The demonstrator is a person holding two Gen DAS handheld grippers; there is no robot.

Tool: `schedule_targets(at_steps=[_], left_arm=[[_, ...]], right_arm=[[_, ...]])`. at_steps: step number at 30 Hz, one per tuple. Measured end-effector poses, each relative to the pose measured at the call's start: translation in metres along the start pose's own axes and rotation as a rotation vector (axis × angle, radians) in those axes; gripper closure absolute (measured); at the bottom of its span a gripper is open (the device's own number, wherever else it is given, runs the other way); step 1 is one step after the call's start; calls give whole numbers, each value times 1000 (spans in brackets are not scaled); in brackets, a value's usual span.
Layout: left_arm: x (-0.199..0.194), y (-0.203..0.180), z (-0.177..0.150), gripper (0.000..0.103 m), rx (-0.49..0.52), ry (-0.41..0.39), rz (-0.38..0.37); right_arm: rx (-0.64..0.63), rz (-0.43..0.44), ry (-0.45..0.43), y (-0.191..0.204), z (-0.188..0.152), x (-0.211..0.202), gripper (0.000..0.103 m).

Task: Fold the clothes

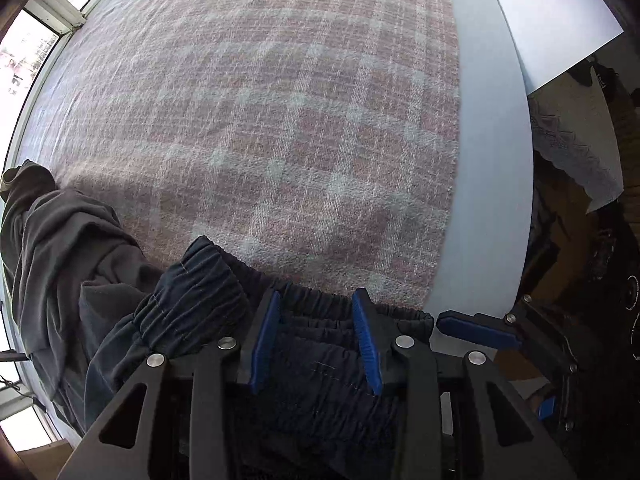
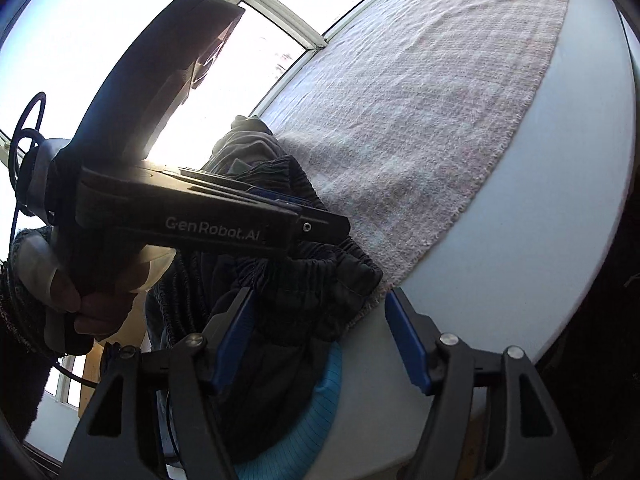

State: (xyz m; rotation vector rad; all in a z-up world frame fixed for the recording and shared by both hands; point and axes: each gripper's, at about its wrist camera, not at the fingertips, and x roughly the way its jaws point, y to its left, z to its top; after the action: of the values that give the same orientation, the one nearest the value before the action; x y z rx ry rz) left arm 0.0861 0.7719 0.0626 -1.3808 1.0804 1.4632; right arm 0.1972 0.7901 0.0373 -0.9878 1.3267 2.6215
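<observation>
A dark navy garment with a gathered elastic waistband (image 1: 200,296) lies bunched at the near edge of a pink plaid blanket (image 1: 280,120). My left gripper (image 1: 316,340) points down onto it, and its blue pads press on a fold of the waistband. The right wrist view shows that gripper (image 2: 320,220) from the side, atop the same garment (image 2: 320,280). My right gripper (image 2: 320,344) stands open. Dark cloth lies against its left pad, and its right pad is free over the pale table. One of its fingers (image 1: 476,332) shows in the left wrist view, just right of the waistband.
A grey garment (image 1: 60,240) lies crumpled left of the navy one. The blanket (image 2: 440,100) covers most of a pale surface (image 1: 492,160) whose edge (image 2: 540,280) curves close by. Windows (image 2: 120,20) stand behind. A hand (image 2: 92,300) holds the left gripper. Turquoise cloth (image 2: 324,400) hangs below.
</observation>
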Motion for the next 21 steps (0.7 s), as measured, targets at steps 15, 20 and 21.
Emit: schedule_targets(at_steps=[15, 20, 21], left_arm=[[-144, 105, -125, 59, -457, -467, -75], [-81, 112, -219, 61, -716, -471, -147], [-64, 110, -223, 66, -741, -467, -200]], right_arm=[[71, 131, -65, 7, 4, -24, 82], [17, 144, -88, 27, 6, -41, 82], [-7, 142, -90, 34, 6, -43, 82]])
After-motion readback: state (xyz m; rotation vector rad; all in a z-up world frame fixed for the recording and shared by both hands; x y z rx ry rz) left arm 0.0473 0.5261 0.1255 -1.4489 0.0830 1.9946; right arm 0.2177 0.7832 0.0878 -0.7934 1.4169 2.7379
